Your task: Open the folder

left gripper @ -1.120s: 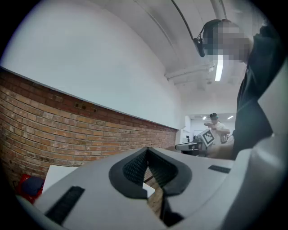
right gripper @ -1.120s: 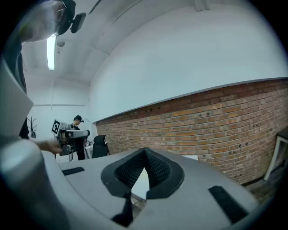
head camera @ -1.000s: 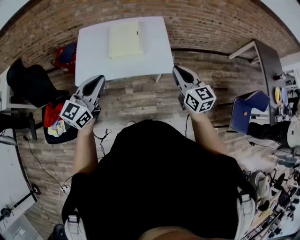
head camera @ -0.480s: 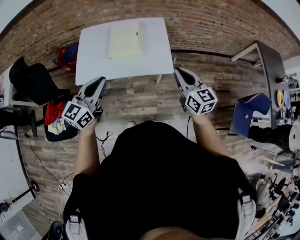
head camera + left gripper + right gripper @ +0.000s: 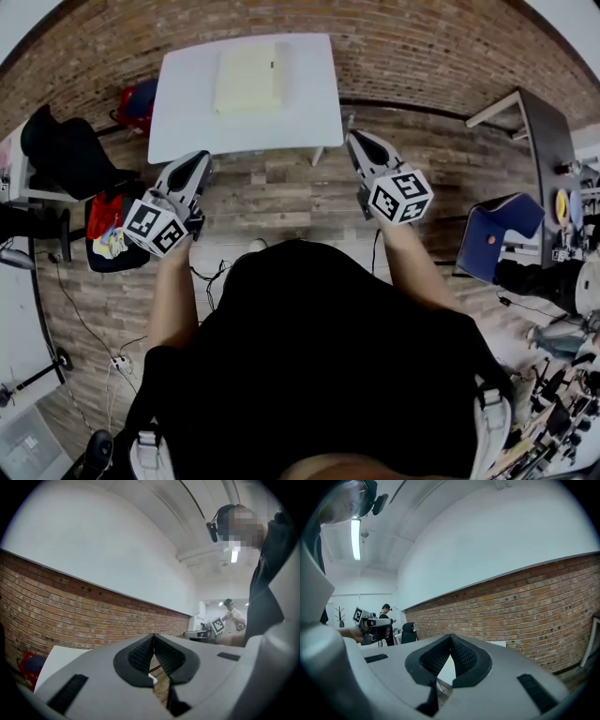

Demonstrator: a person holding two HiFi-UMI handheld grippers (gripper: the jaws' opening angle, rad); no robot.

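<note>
Left claw and right claw: jaws together, nothing between them, both over the wood floor. Yellow folder lies flat on the white counter, well apart from both.

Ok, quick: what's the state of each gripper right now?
Left gripper: closed, fingers together, holding nothing.
Right gripper: closed, fingers together, holding nothing.

Item: two hand-held units, left gripper and right gripper — each a pale grey, tapering shell with black slots and black ribbed pads. On each we carry a white cube printed with black square markers. We wear a black short-sleeved top — grey straps with buckles at both sides.
</note>
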